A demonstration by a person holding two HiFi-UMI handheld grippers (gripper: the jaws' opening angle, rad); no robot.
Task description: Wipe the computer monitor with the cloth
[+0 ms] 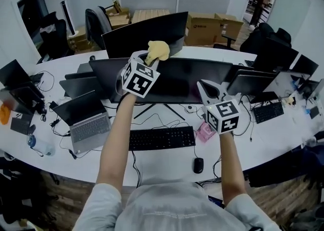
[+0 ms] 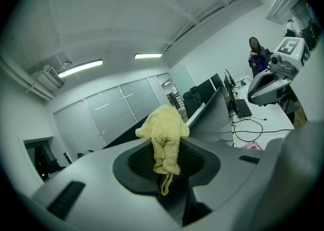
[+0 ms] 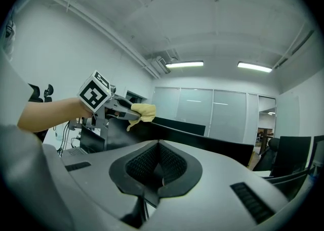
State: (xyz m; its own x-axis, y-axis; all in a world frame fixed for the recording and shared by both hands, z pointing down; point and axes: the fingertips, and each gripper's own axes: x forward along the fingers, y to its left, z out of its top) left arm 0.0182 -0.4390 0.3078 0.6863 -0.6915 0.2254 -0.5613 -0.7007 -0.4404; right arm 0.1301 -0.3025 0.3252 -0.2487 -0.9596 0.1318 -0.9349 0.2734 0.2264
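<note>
The left gripper (image 1: 152,61) is closed on the yellow cloth (image 1: 158,49), near the upper edge of the monitor (image 1: 185,79). The right gripper (image 1: 205,89) has its jaws together with nothing between them. The print on the cardboard box (image 1: 202,24) is too small to read.

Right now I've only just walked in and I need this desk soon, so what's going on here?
A person standing at the desk holds a gripper in each hand. The left gripper is shut on a yellow cloth, raised by the top edge of the wide dark monitor. Whether the cloth touches the screen can't be told. The right gripper is shut with nothing between its jaws and hangs in front of the monitor's right part.
</note>
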